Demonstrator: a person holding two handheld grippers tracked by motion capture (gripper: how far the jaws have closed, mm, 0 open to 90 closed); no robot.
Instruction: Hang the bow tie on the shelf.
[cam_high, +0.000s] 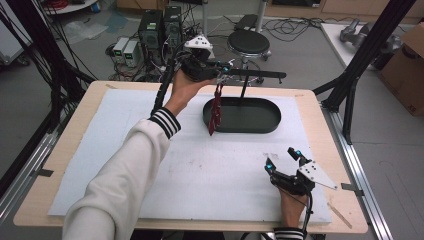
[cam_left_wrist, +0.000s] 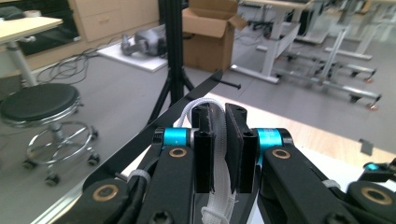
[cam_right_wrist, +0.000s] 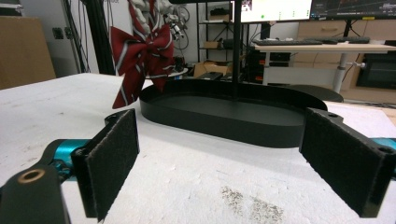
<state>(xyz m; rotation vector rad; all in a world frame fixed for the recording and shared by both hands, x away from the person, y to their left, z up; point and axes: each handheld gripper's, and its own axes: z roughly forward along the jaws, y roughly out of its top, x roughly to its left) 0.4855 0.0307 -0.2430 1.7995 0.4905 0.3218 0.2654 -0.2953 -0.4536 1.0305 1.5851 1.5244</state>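
Above white table mat (cam_high: 200, 170), red striped bow tie (cam_right_wrist: 142, 53) hangs from white strap (cam_left_wrist: 219, 205)

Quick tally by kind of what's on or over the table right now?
Grippers: 2, the left gripper shut on the white strap of the bow tie, the right gripper open on the mat.
Red striped bow ties: 1, hanging from the strap.
Black stands with an oval tray base: 1.
White mats: 1.
Total: 5
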